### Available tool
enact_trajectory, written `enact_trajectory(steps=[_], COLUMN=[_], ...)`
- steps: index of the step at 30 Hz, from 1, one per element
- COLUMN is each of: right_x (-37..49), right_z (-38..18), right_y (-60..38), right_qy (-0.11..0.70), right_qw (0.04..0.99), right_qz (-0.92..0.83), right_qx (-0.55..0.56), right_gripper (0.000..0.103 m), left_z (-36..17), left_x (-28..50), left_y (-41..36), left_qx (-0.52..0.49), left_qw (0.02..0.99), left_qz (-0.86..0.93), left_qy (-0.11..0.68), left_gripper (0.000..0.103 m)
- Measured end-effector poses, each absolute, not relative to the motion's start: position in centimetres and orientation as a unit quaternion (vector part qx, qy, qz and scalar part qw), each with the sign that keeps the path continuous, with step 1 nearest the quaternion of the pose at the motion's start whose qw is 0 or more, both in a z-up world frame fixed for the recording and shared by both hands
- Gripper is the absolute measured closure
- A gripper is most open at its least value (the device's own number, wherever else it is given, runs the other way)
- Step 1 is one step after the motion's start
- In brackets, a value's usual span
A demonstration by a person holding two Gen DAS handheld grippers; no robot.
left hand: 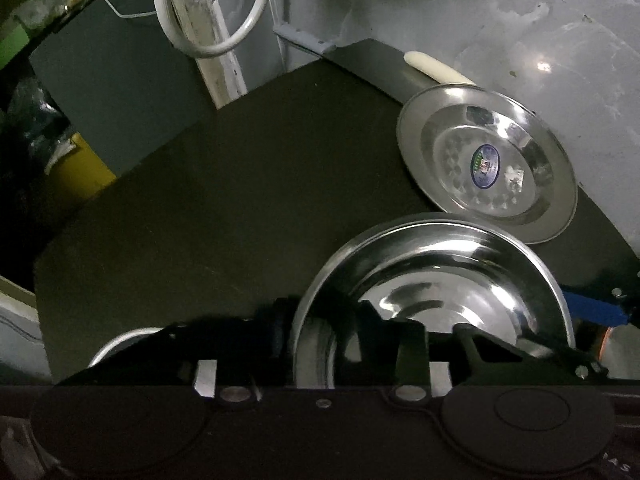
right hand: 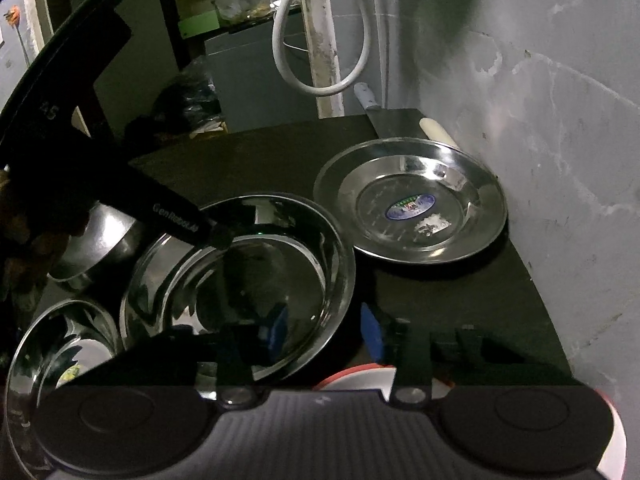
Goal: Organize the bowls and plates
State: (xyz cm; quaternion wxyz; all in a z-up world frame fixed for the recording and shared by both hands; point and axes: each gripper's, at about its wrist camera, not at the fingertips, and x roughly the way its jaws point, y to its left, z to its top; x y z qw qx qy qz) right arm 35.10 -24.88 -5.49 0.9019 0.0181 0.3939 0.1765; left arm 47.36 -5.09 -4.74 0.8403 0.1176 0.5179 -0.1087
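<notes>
Where both jaws meet it, shiny steel plate (right hand: 280, 264), deep-welled, mirror-bright

L gripper (left hand: 340, 320) and R gripper (right hand: 320, 340) both angled down, jaws partly closed, each astride a rim; grip unclear.

A white cable loop (right hand: 320, 40) hung against a stained wall (right hand: 540, 120); a cream handle (left hand: 434, 67), possibly a knife's, lay on the dark counter (left hand: 240, 184).

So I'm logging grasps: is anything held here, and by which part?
The steel plate is held at opposite rims: left hand-held gripper on the far-left edge, right hand-held gripper on the near edge.
</notes>
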Motion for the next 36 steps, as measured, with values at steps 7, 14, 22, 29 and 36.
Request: enact_trajectory(steps=[7,14,22,29,36], right_x=[35.2,33.8,31.8,29.4,26.8], right_z=[-5.6,-3.2,0.1,2.2,2.1], right_y=[-25.9,-27.2,-27.3,-25.2,-22.1], right_qy=[0.392,0.348,0.312,0.32,0.349], right_qw=[0.904,0.923,0.934,0.924,0.909], right_qz=[0.161,0.133,0.129,0.158,0.182], right_qx=[0.06,0.09,0.116,0.139,0.138], right_gripper=[0.087,0.095,0.096,0.096,0.095], left_z=[-4.3,-1.2,3.4,5.7,4.6], left_x=[47.3,45.0,40.6,36.2,31.1], left_y=[-4.7,-3.0,-2.0,1.2,5.1], left_qx=[0.082,-0.038,-0.046,-0.049,-0.067], left_qw=[0.842,0.868,0.901,0.91,0.9], left_qz=[-0.094,-0.073,-0.074,-0.055,-0.032], left_qy=[0.525,0.49,0.425,0.407,0.43], left_gripper=[0.071,0.071,0.075,0.077,0.08])
